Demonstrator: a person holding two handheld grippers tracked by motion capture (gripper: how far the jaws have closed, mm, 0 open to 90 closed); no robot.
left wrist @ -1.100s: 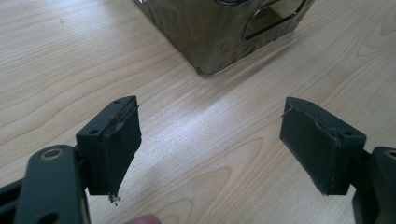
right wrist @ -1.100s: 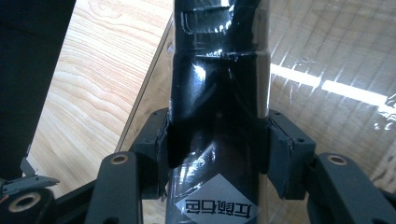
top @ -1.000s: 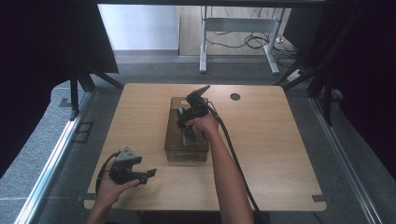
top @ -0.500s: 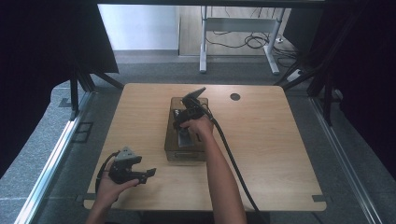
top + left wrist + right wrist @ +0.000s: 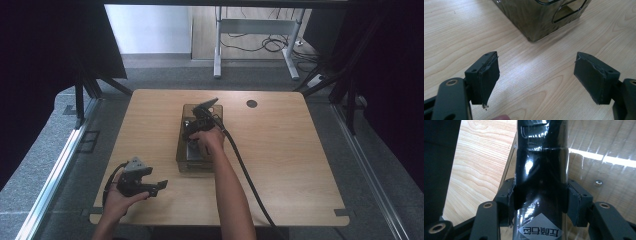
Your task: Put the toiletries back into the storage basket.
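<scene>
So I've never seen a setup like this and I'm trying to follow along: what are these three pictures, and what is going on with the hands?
A person stands at a wooden table holding a hand-held gripper in each hand. One picture looks down from above; the other two come from small cameras riding on the grippers, looking along their black jaws. On the table sits a clear smoky box. The right gripper reaches into the box, its pads pressed on either side of a glossy black object bearing a label; I can't tell what it is. The left gripper rests near the table's front edge, its jaws wide apart with nothing between them, pointing at a corner of the box.
</scene>
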